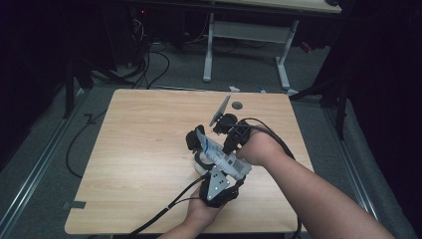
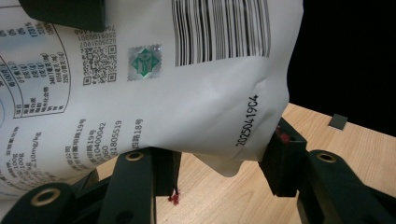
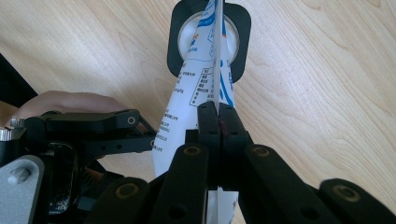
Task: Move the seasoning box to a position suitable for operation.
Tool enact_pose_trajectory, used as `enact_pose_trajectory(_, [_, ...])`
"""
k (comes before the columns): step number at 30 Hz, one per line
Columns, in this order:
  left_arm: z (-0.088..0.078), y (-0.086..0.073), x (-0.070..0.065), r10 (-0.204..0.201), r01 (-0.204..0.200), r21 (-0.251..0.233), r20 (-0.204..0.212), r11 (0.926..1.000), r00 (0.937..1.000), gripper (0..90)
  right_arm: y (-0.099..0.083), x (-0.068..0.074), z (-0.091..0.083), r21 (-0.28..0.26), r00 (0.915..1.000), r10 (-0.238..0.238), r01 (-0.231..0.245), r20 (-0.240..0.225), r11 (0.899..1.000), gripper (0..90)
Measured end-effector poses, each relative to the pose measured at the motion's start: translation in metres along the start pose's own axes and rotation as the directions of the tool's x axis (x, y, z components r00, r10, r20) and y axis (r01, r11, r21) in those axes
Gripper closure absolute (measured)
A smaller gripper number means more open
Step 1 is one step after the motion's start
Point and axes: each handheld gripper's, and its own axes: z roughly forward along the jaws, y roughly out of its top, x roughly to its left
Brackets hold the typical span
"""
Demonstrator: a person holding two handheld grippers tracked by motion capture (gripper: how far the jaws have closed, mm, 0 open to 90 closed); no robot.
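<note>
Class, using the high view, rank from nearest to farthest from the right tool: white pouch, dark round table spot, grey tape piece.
1. white pouch, clamped in the right tool.
2. dark round spot, just behind.
3. grey tape piece, far front-left.

White plastic pouch [image 2: 187, 98] between the black tongs — black barcode stripes, a green diamond stamp, blue markings. Beneath the tongs, a pale wood-grain surface [image 3: 327, 93].

a light wooden desk [image 1: 149, 164] stands on grey carpet floor [image 1: 40, 184]; a white-legged metal table frame [image 1: 246, 37] sits behind in a dark room.
</note>
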Motion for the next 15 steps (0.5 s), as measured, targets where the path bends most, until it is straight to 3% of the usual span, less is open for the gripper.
enact_pose_trajectory(15, [0.0008, 0.0021, -0.0007, 0.001, -0.001, -0.003, 0.002, 1.0000, 1.0000, 54.4, -0.0013, -0.0009, -0.0019, -0.003, 1.0000, 0.002, -0.002, 0.000, 1.000, 89.9])
